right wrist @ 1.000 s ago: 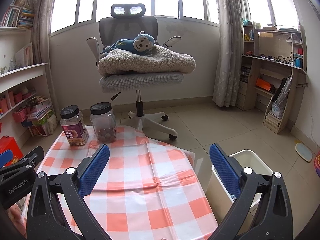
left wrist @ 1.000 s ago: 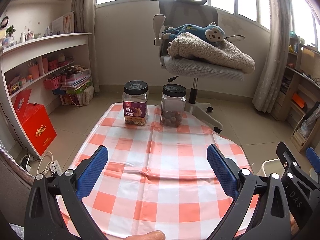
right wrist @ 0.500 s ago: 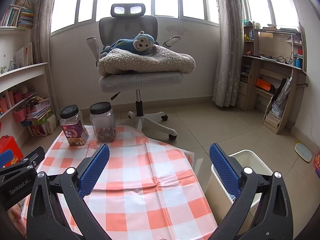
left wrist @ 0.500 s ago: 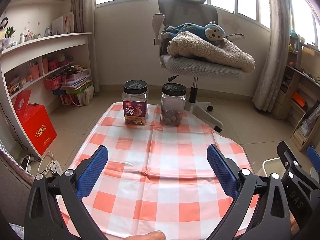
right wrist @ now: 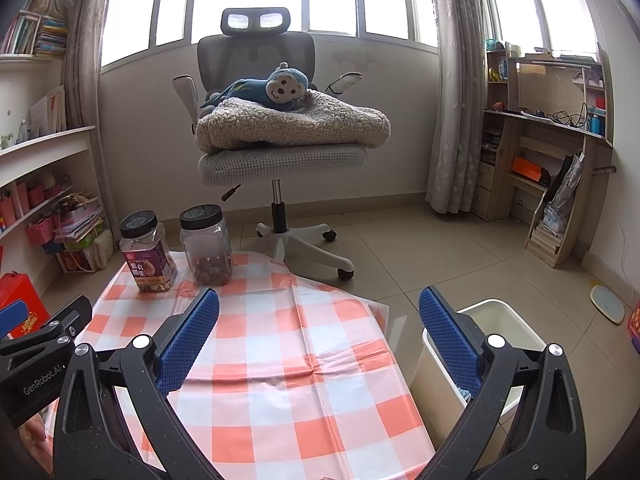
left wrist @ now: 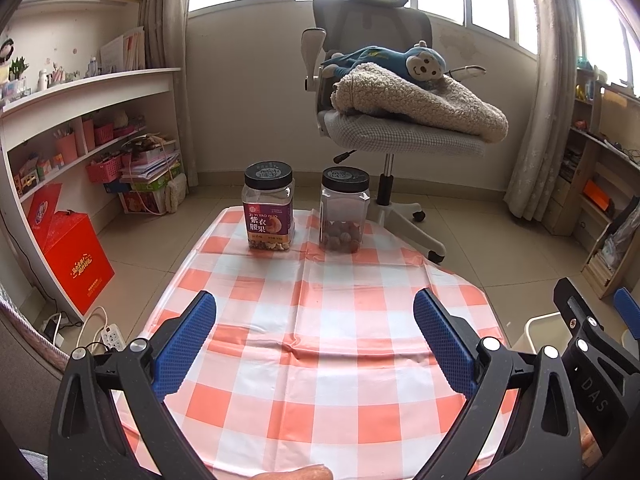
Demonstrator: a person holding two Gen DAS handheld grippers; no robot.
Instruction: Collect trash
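I see no loose trash anywhere on the cloth (left wrist: 320, 320); the checked surface ahead of both claws carries only two lidded jars. The bin (right wrist: 496, 332), where trash belongs, stands on the floor just off the desk's right edge, beside and below my right claw (right wrist: 318, 336); from the left wrist only its white rim (left wrist: 538, 330) peeks in past the right claw's body.

Both claws are released, jaws spread wide with nothing between the blue pads, and both hang over the near end of the desk. My left claw (left wrist: 314, 334) points straight up the cloth toward the jars.

Compared with a second ago, almost nothing has changed: the jars, cloth creases and bin sit in the same places in both views, and the claws have barely drifted. I read that as a pause, either after the last piece went into the bin or before a new search. I cannot see into the bin well enough to say what it holds.

Farther out from the left claw, the nut jar (left wrist: 269, 211) with the purple label stands left of the plain jar (left wrist: 345, 210), near each other at the far edge. Beyond them is the chair (left wrist: 384, 120) with a fleece and a toy monkey (left wrist: 400, 66). Neither jar looks like trash to me, so I judge the desk as good as cleared.
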